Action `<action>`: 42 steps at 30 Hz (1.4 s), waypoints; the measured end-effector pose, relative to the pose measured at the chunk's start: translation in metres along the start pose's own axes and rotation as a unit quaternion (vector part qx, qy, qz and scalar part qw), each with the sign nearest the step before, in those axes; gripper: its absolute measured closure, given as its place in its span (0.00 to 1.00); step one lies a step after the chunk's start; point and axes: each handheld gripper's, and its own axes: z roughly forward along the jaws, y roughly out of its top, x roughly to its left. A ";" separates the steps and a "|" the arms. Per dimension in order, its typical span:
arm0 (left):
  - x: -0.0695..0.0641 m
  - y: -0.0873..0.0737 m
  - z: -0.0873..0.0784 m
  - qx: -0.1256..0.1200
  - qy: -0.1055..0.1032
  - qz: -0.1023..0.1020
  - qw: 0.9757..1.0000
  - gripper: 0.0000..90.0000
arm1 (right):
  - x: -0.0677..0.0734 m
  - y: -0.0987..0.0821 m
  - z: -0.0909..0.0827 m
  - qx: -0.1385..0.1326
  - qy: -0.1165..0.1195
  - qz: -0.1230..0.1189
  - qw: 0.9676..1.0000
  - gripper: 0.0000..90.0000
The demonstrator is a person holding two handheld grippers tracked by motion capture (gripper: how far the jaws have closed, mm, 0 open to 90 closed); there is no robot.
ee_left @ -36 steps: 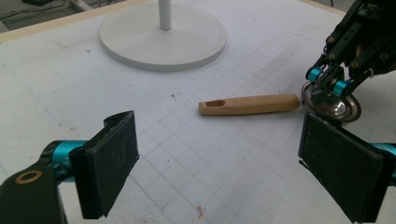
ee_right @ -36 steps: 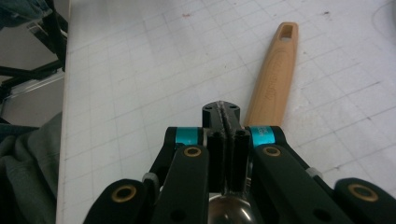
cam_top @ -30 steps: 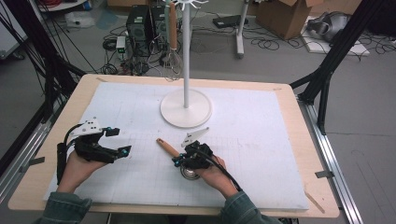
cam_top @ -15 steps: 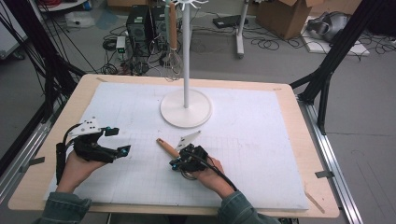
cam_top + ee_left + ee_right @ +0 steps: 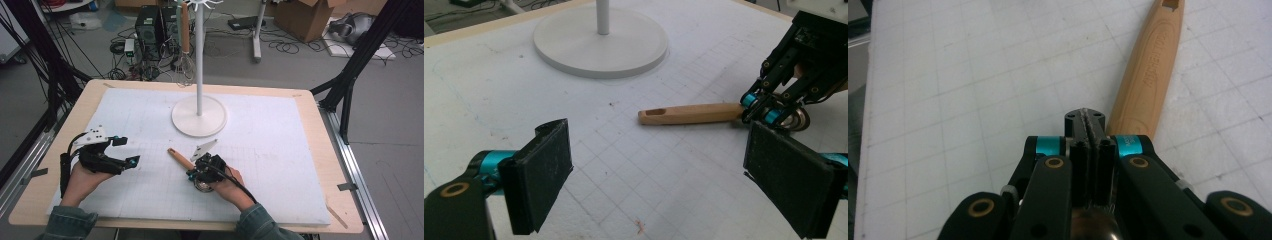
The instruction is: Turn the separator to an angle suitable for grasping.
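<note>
A utensil with a light wooden handle (image 5: 181, 159) (image 5: 691, 113) (image 5: 1148, 75) lies on the white mat, its round metal wire head (image 5: 202, 185) (image 5: 796, 120) under the right hand. My right gripper (image 5: 193, 173) (image 5: 1086, 118) (image 5: 746, 106) is shut, pads pressed together, with its tip low at the handle's metal end and the handle just beside the jaws. Whether a thin wire is pinched between the pads I cannot tell. My left gripper (image 5: 127, 151) (image 5: 659, 175) hovers at the mat's left, open and empty, pointing toward the utensil.
A white stand with a round base (image 5: 199, 116) (image 5: 600, 38) and a thin pole rises at the mat's far middle. A whisk with a wooden handle (image 5: 185, 47) hangs from its top. The wooden table edge (image 5: 345, 200) frames the mat.
</note>
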 end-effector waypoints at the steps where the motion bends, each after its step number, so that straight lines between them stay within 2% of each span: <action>1: 0.000 0.000 0.000 0.000 0.000 0.001 1.000 0.14 | 0.000 0.000 0.000 0.000 0.002 0.001 1.000 1.00; 12: 0.001 0.000 0.000 0.000 0.001 -0.001 1.000 0.14 | 0.000 0.000 0.000 0.003 0.000 -0.007 1.000 1.00; 15: 0.001 0.000 0.000 -0.002 0.001 -0.001 1.000 0.14 | -0.001 0.000 -0.001 0.011 -0.008 -0.016 1.000 1.00; 26: 0.001 0.000 -0.001 -0.001 0.002 -0.001 1.000 0.14 | -0.007 -0.003 -0.008 0.023 -0.020 -0.016 0.999 1.00; 30: 0.001 0.000 -0.001 -0.001 0.001 0.000 1.000 0.14 | -0.006 -0.003 -0.009 0.023 -0.016 -0.011 1.000 1.00; 36: 0.000 0.001 -0.001 -0.001 0.001 0.000 1.000 0.14 | 0.002 -0.002 -0.006 0.020 0.002 -0.017 1.000 1.00; 42: 0.000 0.001 -0.001 -0.002 0.001 0.000 1.000 0.14 | 0.004 -0.004 -0.005 0.032 0.000 -0.021 0.999 1.00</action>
